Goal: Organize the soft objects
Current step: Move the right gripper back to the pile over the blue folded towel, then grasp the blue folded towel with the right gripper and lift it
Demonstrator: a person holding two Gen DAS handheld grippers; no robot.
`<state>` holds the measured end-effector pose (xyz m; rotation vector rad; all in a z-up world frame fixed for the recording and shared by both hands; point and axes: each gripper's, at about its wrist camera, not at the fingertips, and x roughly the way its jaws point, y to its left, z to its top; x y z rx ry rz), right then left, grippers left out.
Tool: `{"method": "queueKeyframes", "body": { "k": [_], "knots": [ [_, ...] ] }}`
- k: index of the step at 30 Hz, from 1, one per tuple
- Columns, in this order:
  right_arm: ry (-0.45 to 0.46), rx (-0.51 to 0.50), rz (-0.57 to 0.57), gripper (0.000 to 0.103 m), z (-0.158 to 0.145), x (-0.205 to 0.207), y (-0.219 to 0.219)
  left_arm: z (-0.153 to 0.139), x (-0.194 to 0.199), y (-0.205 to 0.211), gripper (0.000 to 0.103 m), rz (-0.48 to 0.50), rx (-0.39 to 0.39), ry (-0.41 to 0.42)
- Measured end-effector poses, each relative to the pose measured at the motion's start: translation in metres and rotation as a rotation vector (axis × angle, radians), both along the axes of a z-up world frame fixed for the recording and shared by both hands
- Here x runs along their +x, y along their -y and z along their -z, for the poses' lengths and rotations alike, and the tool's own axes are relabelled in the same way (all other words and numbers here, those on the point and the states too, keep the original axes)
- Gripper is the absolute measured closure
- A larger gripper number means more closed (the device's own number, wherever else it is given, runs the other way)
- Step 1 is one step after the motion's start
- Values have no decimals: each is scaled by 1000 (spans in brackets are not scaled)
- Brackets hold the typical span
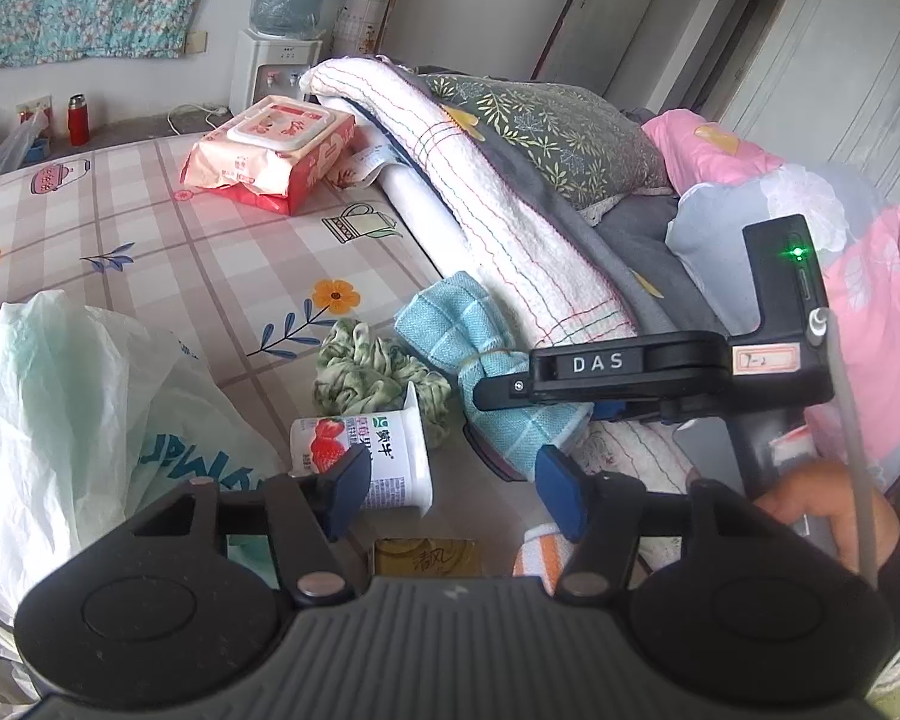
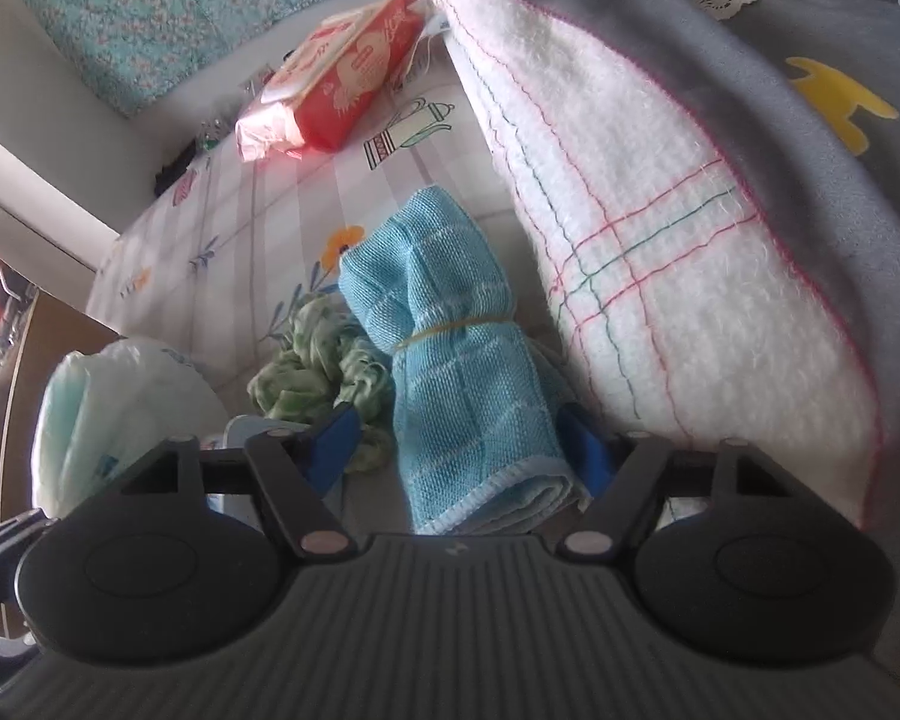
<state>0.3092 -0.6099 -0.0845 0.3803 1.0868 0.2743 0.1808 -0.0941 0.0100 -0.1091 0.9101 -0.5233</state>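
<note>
On a bed covered with a checked sheet printed with flowers and teapots, you work beside a heap of folded bedding: a fluffy white blanket with coloured stitching, grey and pink quilts. Behind stand a water dispenser and a red-and-pink pack of wipes.

Your right gripper straddles a woven blue towel, rolled and bound with a rubber band; its blue pads sit at each side of the roll, though you cannot tell if they press it. A crumpled green cloth lies just beside.

Your left gripper stands half open, one pad against a plastic yogurt cup lying on its side, near a thin white plastic bag.
</note>
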Motion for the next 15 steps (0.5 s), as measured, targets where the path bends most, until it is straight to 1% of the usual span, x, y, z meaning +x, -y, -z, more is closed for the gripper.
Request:
{"method": "queueKeyframes", "body": {
  "k": [1,2,4,7,9,12,15],
  "knots": [
    [4,-9,1,57,0,1,-1,1,1,0,42,-1,0,-3],
    [8,-4,4,61,0,0,0,1,1,0,42,-1,-1,-6],
    [4,45,13,76,0,0,5,2,3,1,42,3,-5,-9],
    [-17,135,38,81,1,-4,13,0,3,4,42,21,-18,-8],
    [-21,191,62,83,0,-10,19,-1,2,8,41,41,-29,-10],
    [-5,263,87,84,-8,-20,24,-1,0,15,37,77,-39,-20],
    [12,325,87,84,-19,-29,26,-2,-1,21,36,101,-46,-21]
  ]
}}
